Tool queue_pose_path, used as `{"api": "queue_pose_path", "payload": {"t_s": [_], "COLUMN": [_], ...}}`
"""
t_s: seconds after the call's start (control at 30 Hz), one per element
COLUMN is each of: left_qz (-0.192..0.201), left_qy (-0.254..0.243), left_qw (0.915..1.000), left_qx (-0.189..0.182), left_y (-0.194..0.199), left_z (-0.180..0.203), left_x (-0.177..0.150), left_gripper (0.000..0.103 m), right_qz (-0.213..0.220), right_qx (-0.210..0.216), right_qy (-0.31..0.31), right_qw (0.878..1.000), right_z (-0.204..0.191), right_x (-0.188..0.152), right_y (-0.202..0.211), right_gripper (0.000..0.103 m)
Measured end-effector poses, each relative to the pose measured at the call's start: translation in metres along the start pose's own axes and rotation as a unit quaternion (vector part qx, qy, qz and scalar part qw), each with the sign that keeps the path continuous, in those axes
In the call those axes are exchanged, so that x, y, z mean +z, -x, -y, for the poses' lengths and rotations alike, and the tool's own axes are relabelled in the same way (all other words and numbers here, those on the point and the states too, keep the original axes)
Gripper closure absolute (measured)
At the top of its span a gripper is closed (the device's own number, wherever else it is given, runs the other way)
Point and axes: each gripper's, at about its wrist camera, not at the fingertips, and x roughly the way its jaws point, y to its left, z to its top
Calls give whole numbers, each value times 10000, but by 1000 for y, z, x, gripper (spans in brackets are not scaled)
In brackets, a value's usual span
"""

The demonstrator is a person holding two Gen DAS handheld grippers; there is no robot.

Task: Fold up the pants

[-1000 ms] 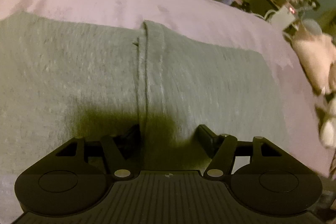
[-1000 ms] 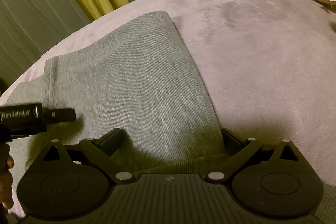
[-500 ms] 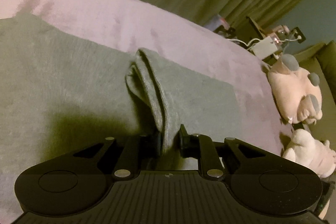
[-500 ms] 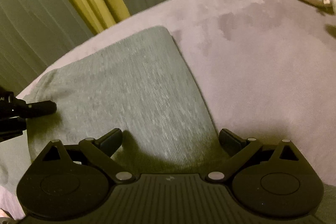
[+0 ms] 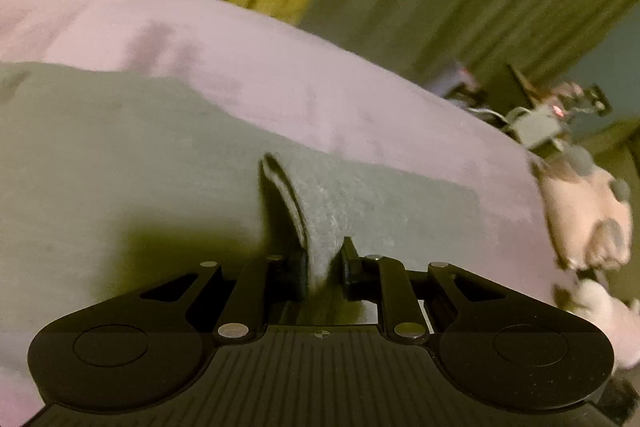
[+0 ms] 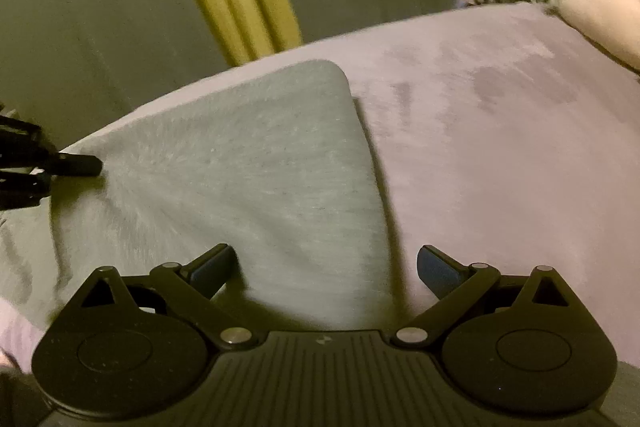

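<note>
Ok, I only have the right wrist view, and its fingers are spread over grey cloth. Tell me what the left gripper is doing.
Observer: The left gripper is shut on a raised fold of the grey pants.
Operator: Say what lies past that fold.
Observer: A flat stretch of grey cloth, then the pink bedcover.
Operator: Report anything near the bed's edge on that side.
Observer: Pale plush toys lie at the right edge; two grey pads show on the upper one, though it is blurred.
</note>
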Motion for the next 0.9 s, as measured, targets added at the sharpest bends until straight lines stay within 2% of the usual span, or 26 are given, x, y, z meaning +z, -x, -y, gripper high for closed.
{"api": "queue_pose_path", "payload": {"t_s": [0.07, 0.1, 0.13, 0.2, 0.27, 0.3, 0.37, 0.4, 0.47, 0.5, 0.57, 0.6, 0.63, 0.67, 0.7, 0.73, 0.77, 0.8, 0.87, 0.9], "left_qz": [11, -6, -57, -130, -286, -429, -609, -663, -603, -613, -891, -995, -1038, -1033, -1051, -1131, -1212, -1179, -979, -872], "left_qy": [114, 149, 202, 396, 439, 443, 457, 483, 624, 763, 1120, 1190, 1136, 993, 835, 801, 915, 1078, 1214, 1297], "left_qw": [9999, 9999, 9995, 9975, 9953, 9952, 9950, 9943, 9934, 9911, 9788, 9743, 9753, 9793, 9829, 9834, 9804, 9772, 9760, 9744], "left_qx": [24, -50, -225, -574, -809, -759, -640, -674, -747, -899, -1467, -1632, -1583, -1429, -1263, -1170, -1257, -1399, -1519, -1619], "left_y": [-2, -2, -3, -3, -7, -11, -20, -23, -24, -25, -31, -35, -39, -42, -45, -48, -50, -46, -33, -26], "left_z": [-8, -10, -12, -20, -23, -25, -29, -32, -34, -35, -36, -35, -31, -27, -23, -22, -24, -27, -28, -29], "left_x": [-2, -6, -11, -22, -34, -40, -54, -59, -63, -64, -68, -70, -72, -74, -75, -76, -76, -76, -72, -69], "left_gripper": [75, 60, 34, 14, 14, 14, 20, 27, 27, 27, 26, 26, 28, 34, 60, 89, 93, 92, 92, 93], "right_qz": [-3, -26, -80, -212, -262, -258, -228, -130, 16, 65, 153, 156, 167, 175, 198, 219, 245, 264, 351, 410], "right_qx": [-44, -125, -241, -299, -233, -218, -184, -98, 212, 364, 364, 304, 237, 193, 157, 111, 24, -22, 54, 107], "right_qy": [149, 196, 218, 104, -76, -114, -74, 44, 271, 320, 335, 333, 306, 277, 226, 156, 69, -20, -143, -84], "right_qw": [9999, 9997, 9994, 9993, 9994, 9994, 9995, 9999, 9994, 9988, 9987, 9989, 9991, 9993, 9994, 9996, 9997, 9996, 9993, 9991], "right_z": [-7, -8, -8, -4, 2, 4, 2, -3, -13, -18, -24, -25, -23, -22, -20, -17, -14, -12, -11, -12], "right_x": [-2, -3, -3, -2, 0, 0, 1, -1, -1, -2, -4, -4, -4, -4, -5, -4, -3, -3, -6, -9], "right_y": [-2, -5, -8, -15, -17, -17, -13, -8, 1, 4, 6, 6, 5, 6, 9, 11, 13, 17, 27, 33], "right_gripper": [4, 4, 4, 4, 4, 4, 4, 4, 5, 4, 5, 7, 13, 20, 25, 39, 52, 56, 66, 66]}}
